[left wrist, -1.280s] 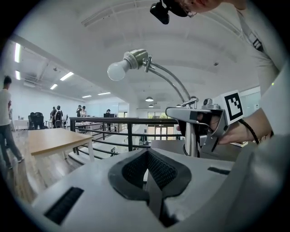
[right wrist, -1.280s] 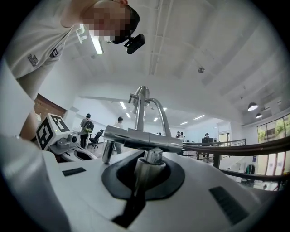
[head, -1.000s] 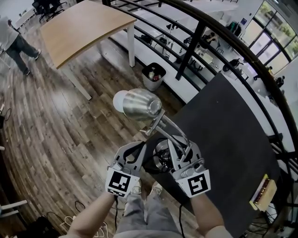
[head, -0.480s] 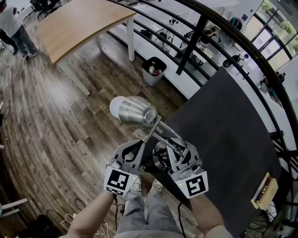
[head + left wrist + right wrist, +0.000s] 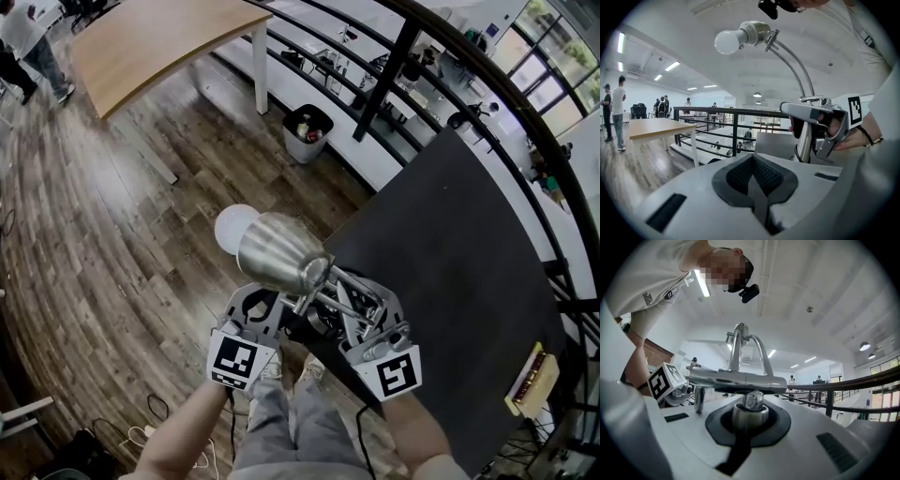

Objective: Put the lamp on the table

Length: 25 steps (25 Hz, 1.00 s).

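Note:
The lamp has a brushed-metal shade [image 5: 279, 255], a white bulb [image 5: 233, 228] and a chrome jointed arm [image 5: 345, 298]. It hangs in the air over the near left corner of the black table [image 5: 450, 253]. My right gripper [image 5: 354, 317] is shut on the lamp's chrome stem [image 5: 750, 411], below its cross bar [image 5: 738, 379]. My left gripper [image 5: 255, 311] is beside it on the left, shut and holding nothing [image 5: 757, 185]. From the left gripper view the bulb [image 5: 727, 41] is high up, and the right gripper [image 5: 820, 123] clasps the stem.
A black railing [image 5: 398, 56] runs behind the black table. A trash bin [image 5: 307, 131] stands at the railing, with a wooden table [image 5: 159, 42] farther left. A person [image 5: 23, 42] walks at the far left. A small wooden object [image 5: 531, 380] lies at the black table's right edge.
The lamp's shade and bulb have swung down and nearer to the two grippers. The right gripper keeps its hold on the stem, and the left stays beside it.

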Each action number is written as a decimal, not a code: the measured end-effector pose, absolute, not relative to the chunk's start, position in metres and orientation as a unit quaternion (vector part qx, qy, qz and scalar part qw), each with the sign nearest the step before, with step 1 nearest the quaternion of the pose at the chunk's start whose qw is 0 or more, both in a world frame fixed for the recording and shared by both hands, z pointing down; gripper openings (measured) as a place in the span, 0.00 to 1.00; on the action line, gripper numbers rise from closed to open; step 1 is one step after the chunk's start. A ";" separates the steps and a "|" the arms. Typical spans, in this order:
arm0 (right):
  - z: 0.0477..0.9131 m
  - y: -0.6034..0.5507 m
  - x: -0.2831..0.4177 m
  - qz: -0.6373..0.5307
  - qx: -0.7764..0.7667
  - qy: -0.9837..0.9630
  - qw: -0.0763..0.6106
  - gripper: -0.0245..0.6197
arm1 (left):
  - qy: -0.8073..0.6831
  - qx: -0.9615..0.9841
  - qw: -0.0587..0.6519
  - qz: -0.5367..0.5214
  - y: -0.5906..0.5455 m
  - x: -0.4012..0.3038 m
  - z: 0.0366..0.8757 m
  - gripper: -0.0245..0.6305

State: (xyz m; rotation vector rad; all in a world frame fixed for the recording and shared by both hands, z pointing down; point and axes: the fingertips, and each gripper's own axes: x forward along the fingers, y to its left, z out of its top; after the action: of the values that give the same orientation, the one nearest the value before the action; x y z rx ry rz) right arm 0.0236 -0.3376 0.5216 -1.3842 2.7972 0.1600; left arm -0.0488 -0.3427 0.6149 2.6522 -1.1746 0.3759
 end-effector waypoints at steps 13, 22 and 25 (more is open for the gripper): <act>0.538 -0.341 0.024 -0.001 -0.449 0.893 -0.015 0.19 | -0.409 0.899 0.114 0.108 -0.331 -0.050 0.601 0.04; 0.546 -0.316 0.042 -0.036 -0.464 0.884 -0.048 0.35 | -0.409 0.900 0.115 0.099 -0.312 -0.047 0.583 0.04; 0.546 -0.310 0.047 -0.054 -0.468 0.880 -0.058 0.38 | -0.413 0.898 0.117 0.096 -0.307 -0.052 0.569 0.04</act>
State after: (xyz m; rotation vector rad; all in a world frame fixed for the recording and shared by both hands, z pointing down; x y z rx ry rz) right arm 0.0474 -0.3096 0.5461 -1.5281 2.8712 -0.1774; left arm -0.0524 -0.3066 0.5687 2.6280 -1.2094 0.2813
